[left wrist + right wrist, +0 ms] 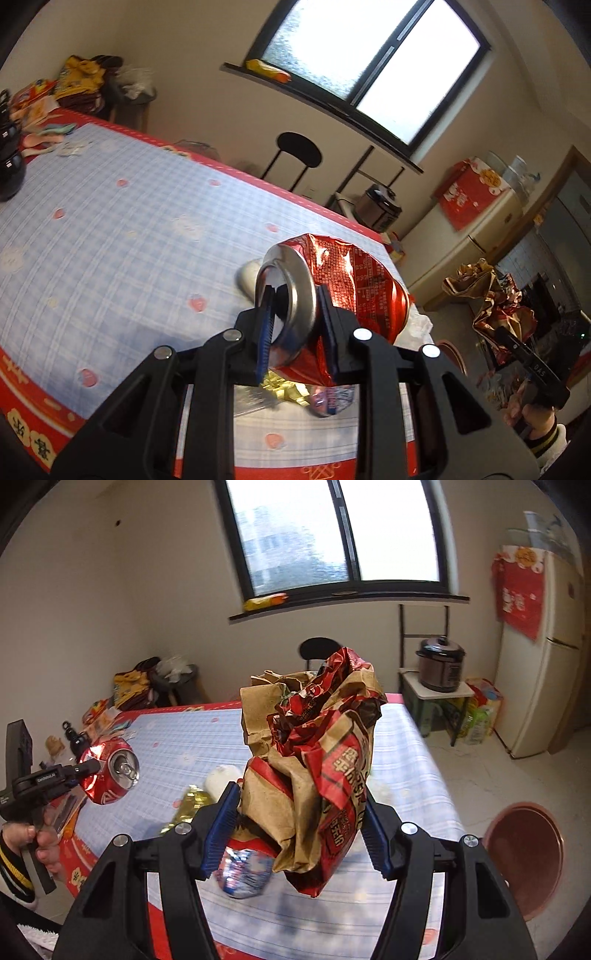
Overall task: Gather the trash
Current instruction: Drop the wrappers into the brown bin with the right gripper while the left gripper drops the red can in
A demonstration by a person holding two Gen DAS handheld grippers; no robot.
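Table [413, 746] in blue plaid cloth with red border, far half mostly bare. Right gripper [295, 834] pinches a crumpled brown-and-red paper bag [314, 768], lifted off the tabletop. Left gripper [295, 328] pinches a crushed red aluminium can [354, 291] at its rim, also aloft. Gold foil wrapper [190, 805] lies on the cloth below.

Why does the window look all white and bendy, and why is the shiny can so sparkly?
Left wrist view: the dark-framed window is overexposed by daylight, and the fisheye lens bows its frame. The crushed red aluminium can throws bright glints off its creases. Right wrist view: the pale refrigerator is smeared by blur at the picture's edge, while the crumpled brown-and-red paper bag stays fairly sharp.
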